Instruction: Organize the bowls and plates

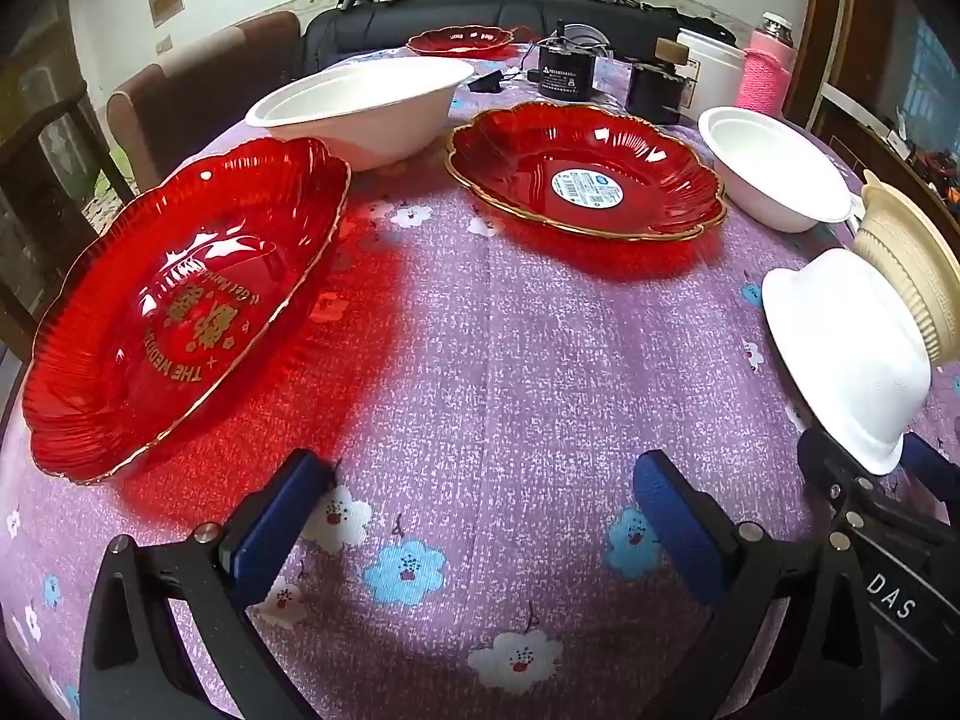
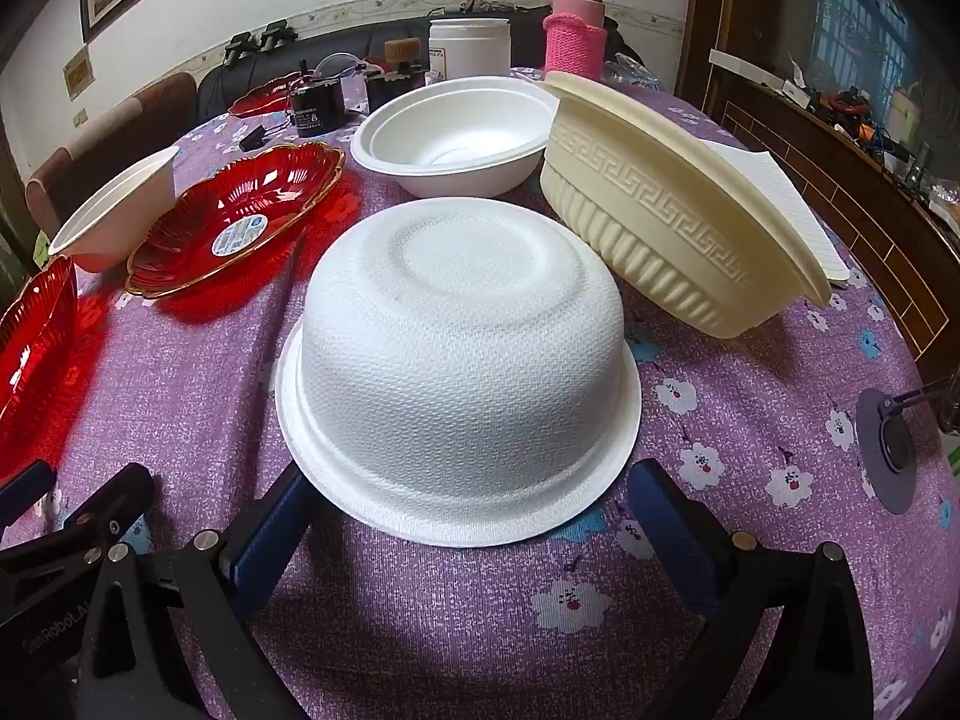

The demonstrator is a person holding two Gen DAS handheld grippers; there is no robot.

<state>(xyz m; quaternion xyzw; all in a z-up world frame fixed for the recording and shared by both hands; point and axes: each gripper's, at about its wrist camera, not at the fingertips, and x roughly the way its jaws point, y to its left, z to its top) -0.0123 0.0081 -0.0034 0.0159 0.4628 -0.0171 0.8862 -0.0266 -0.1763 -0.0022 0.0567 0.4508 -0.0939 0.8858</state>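
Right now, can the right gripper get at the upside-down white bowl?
Probably yes. The right gripper is open, the upside-down white bowl sits just ahead of its fingers, and nothing lies between them.

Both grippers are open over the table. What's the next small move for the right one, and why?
Probably ease the right gripper forward and close on the near rim of the upside-down white bowl. Its jaws stand open with the rim lying between them, not yet pinched, and the bowl must be turned over before it can nest with the upright white bowls behind it.
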